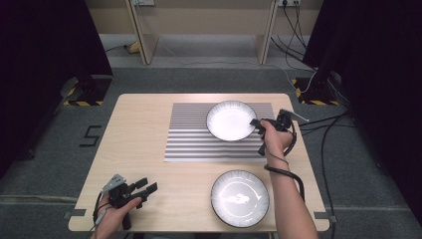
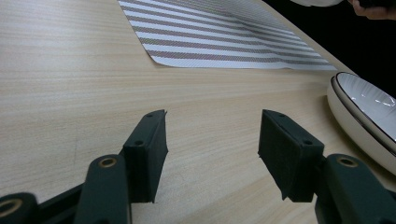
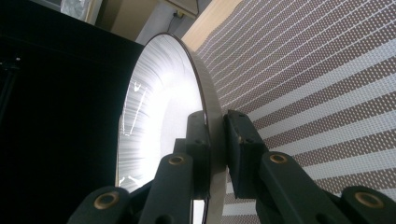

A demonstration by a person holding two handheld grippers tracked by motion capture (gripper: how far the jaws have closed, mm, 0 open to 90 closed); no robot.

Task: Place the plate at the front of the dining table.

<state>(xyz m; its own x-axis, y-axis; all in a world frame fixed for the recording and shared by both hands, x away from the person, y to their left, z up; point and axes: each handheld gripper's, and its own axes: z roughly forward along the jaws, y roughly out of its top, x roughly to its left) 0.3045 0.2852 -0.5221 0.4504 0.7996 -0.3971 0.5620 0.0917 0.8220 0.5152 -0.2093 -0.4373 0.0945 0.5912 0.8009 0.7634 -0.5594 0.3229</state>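
While two white plates sit on the tabletop point(image 1: 144, 119), each round, glossy and finely ribbed with a thin dark rim, just one striped placemat point(image 1: 194, 144) lies there, a woven-looking rectangle in grey and white bands. The far plate point(image 1: 231, 121) rests on that mat, and the right hand-held gripper point(image 1: 257, 123) has its two black jaws clamped on the plate's edge, one jaw inside the rim and one outside (the close view shows the rim pinched between them). The near plate point(image 1: 240, 198) sits on bare wood, beside and to the right of the left hand-held gripper point(image 1: 148, 185), whose padded jaws stand wide apart over the wood with nothing between them. Pale, straight-grained wood makes up the rectangular surface. Grey carpet lies around it, with black curtains at both sides and cables trailing on the floor.
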